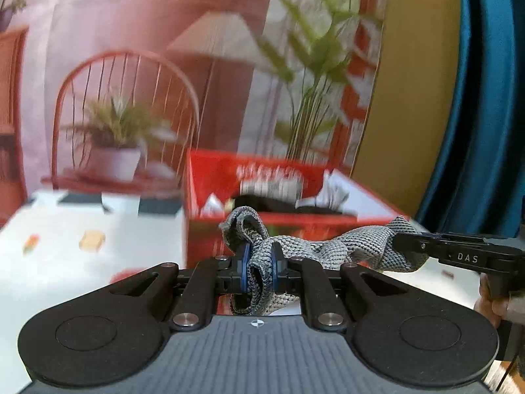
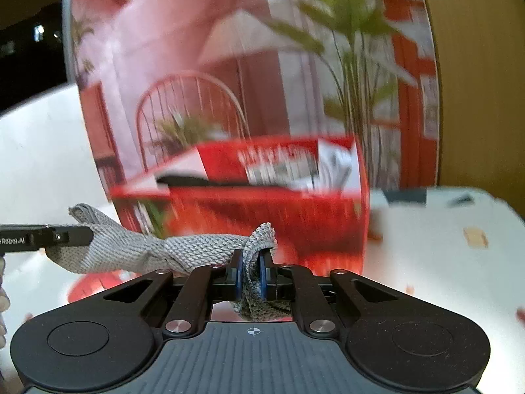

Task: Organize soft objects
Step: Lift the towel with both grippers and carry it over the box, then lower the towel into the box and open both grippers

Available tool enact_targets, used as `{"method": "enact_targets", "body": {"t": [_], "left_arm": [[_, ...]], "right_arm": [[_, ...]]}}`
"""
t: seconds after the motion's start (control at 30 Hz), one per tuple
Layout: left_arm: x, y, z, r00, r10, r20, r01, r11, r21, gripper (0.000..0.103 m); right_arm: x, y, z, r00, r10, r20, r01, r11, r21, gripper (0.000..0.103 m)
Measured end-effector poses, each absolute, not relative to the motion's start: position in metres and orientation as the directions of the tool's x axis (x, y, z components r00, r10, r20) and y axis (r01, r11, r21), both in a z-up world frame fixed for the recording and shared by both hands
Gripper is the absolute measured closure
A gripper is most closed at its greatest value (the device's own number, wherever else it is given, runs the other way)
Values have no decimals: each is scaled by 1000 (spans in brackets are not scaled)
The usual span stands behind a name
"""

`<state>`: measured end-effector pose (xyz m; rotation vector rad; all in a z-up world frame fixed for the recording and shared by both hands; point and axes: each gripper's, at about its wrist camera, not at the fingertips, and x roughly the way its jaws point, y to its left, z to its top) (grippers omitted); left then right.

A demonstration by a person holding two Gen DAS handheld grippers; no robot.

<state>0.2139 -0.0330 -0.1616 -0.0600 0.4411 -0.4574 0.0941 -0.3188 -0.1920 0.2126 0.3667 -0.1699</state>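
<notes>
A grey knitted cloth (image 1: pixel 331 249) hangs stretched between my two grippers, above the white table. My left gripper (image 1: pixel 260 262) is shut on one end of it. My right gripper (image 2: pixel 252 269) is shut on the other end; the cloth (image 2: pixel 183 249) runs left from it to the left gripper (image 2: pixel 73 237). In the left wrist view the right gripper (image 1: pixel 407 246) comes in from the right. A red open box (image 1: pixel 210 177) with dark and white items inside stands just behind the cloth; it also shows in the right wrist view (image 2: pixel 295 216).
A printed backdrop (image 1: pixel 131 65) of a pink room with chair, lamp and plants stands behind the box. The white table (image 1: pixel 82 262) carries small orange and tan bits (image 1: pixel 92 239). A blue curtain (image 1: pixel 485 98) hangs at the right.
</notes>
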Motion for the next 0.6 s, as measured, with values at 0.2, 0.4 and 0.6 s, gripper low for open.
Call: {"method": "enact_targets", "body": {"t": [0.2, 0.4, 0.6], "left_arm": [[229, -44, -131, 821, -437, -367, 414, 899, -144, 89], [271, -68, -110, 834, -414, -366, 403, 909, -110, 89], [318, -93, -108, 852, -354, -386, 363, 930, -53, 89]], "right_arm": [[106, -330, -147, 941, -133, -313, 187, 971, 152, 94], [141, -352, -126, 931, -161, -327, 236, 950, 206, 94], [189, -371, -129, 900, -213, -379, 305, 931, 200, 94]]}}
